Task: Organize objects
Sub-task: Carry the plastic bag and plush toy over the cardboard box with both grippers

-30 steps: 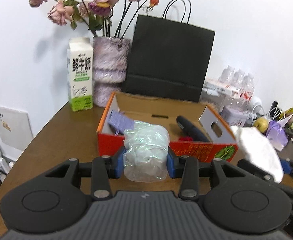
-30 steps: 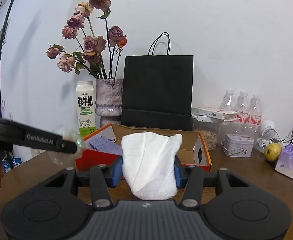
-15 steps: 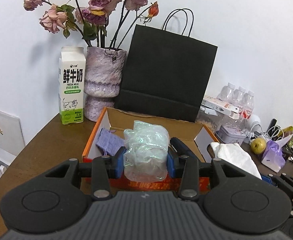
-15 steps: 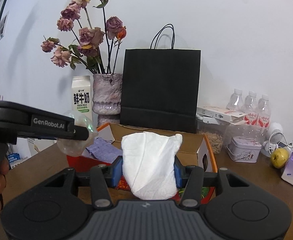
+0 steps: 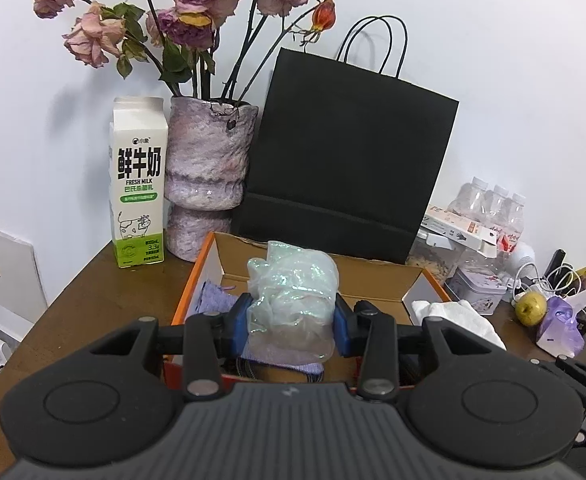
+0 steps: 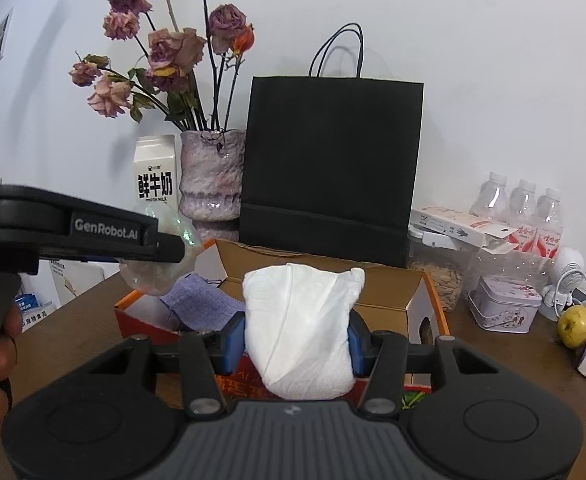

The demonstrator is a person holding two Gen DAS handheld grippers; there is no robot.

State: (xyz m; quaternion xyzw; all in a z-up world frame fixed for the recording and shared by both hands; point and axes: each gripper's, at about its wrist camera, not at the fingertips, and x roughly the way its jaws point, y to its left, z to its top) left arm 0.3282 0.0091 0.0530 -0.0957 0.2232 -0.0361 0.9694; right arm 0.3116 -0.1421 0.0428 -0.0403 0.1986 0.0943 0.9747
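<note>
The left claw (image 5: 292, 318) pinched a crinkly plastic wad (image 5: 293, 300) and the right claw (image 6: 297, 344) a soft white tissue (image 6: 299, 328), both light and squashy, over the box (image 6: 429, 312) at twelve o'clock.

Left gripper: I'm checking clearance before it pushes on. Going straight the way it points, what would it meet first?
Likely the open orange cardboard box, probably its far wall; the black paper bag stands just behind. Depth is uncertain.

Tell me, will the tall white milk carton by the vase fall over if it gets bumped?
Probably easily: the tall white milk carton stands upright on a narrow base. Its flat sides suggest it wouldn't roll. How full it is cannot be seen.
</note>
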